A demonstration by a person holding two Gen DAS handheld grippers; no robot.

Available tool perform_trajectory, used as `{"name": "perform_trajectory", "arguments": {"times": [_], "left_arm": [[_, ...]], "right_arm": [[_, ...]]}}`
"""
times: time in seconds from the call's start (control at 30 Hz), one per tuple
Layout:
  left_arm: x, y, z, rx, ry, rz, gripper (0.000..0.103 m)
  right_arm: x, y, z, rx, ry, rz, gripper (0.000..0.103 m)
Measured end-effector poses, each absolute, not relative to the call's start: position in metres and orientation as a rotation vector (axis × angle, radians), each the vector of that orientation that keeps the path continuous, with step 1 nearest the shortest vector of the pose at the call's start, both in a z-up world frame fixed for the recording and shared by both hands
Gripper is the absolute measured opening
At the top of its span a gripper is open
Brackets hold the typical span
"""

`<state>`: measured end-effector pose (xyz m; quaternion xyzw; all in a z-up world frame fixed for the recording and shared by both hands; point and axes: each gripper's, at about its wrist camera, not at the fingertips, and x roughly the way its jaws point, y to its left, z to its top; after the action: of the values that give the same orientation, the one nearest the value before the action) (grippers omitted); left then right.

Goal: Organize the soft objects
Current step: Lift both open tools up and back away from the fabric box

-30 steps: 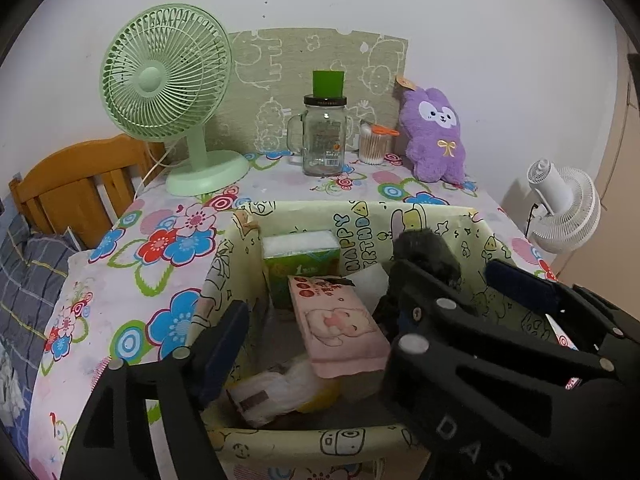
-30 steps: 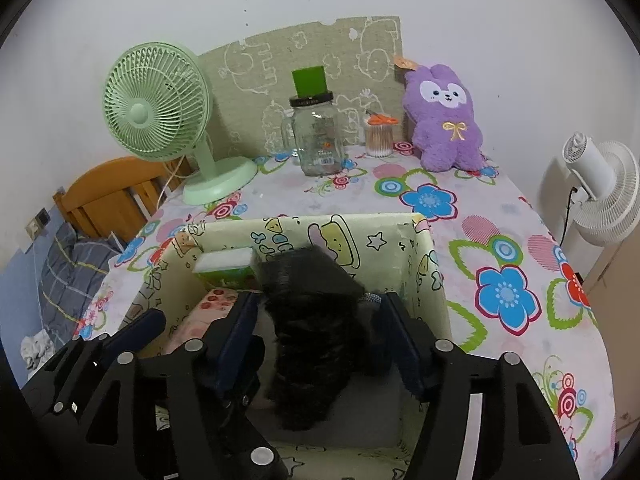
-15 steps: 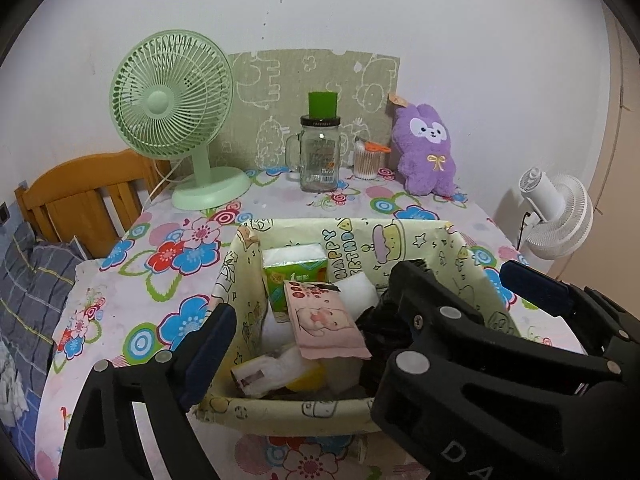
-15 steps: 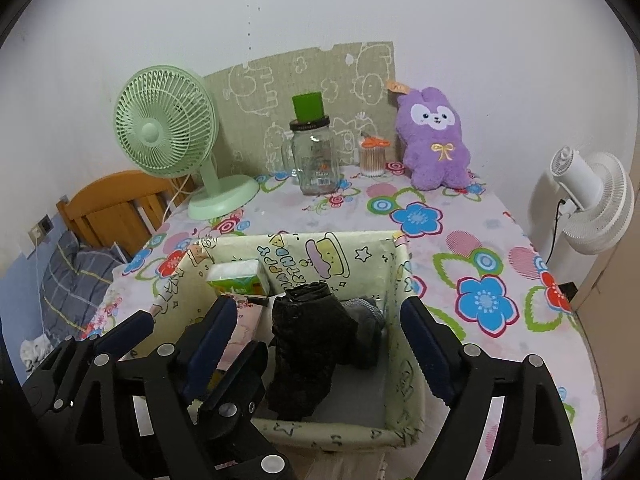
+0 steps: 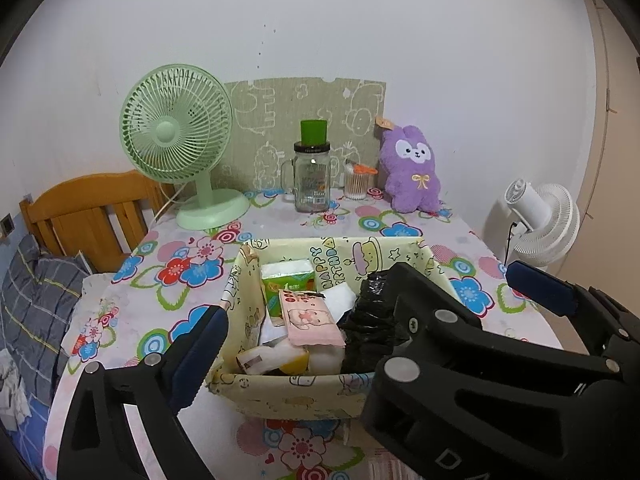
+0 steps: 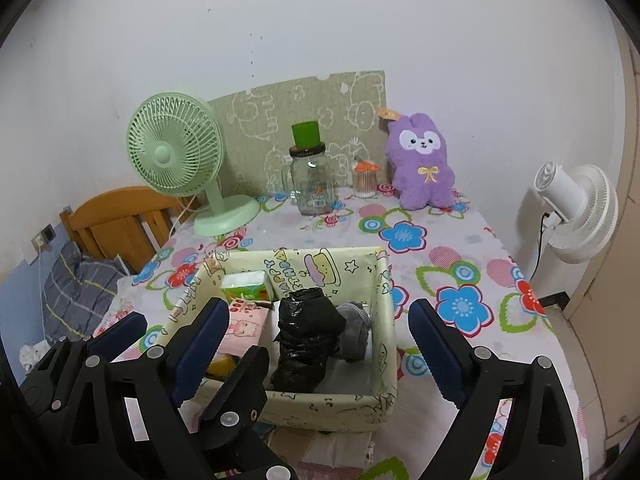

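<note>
Left wrist view: the left gripper has its jaws wide apart and opening, nothing pinched between them. The right gripper's black frame crosses the lower right, at about 4 o'clock. Ahead, the fabric bin sits on the counter, and its contents fill the left half: a green tissue pack toward 12 o'clock, a pink wipes pack leaning across the middle, pale soft bits below it. The crumpled black plastic bag lies at the bin's 3 o'clock side, partly hidden by the other gripper. It looks light, limp and slippery; a pinch across its bunched middle would probably hold best, since loose folds may slide out.

Right wrist view: the right gripper also shows jaws apart and opening, empty, poised over the bin's near rim. The black bag stands slumped in the bin's centre, a grey soft item touching it at 3 o'clock. The counter wears a glossy floral cloth, likely slick. At 12 o'clock along the wall stand a green fan, a glass jar and a purple plush rabbit; a white fan at 3 o'clock, a wooden headboard at 9.
</note>
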<state>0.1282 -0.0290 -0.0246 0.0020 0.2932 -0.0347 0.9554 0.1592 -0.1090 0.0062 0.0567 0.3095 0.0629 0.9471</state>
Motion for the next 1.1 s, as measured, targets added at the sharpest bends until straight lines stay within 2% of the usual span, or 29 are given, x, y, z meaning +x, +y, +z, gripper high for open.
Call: {"name": "perform_trajectory", "arguments": {"times": [0.7, 1.1], "left_arm": [[0.08, -0.036, -0.004, -0.002, 0.539, -0.085, 0.103], [0.052, -0.043, -0.007, 0.007, 0.528, -0.1, 0.103]], "right_arm": [[0.106, -0.118, 0.034, 0.104, 0.535, 0.102, 0.103], [0.076, -0.121, 0.033, 0.089, 0.519, 0.107, 0.103]]}}
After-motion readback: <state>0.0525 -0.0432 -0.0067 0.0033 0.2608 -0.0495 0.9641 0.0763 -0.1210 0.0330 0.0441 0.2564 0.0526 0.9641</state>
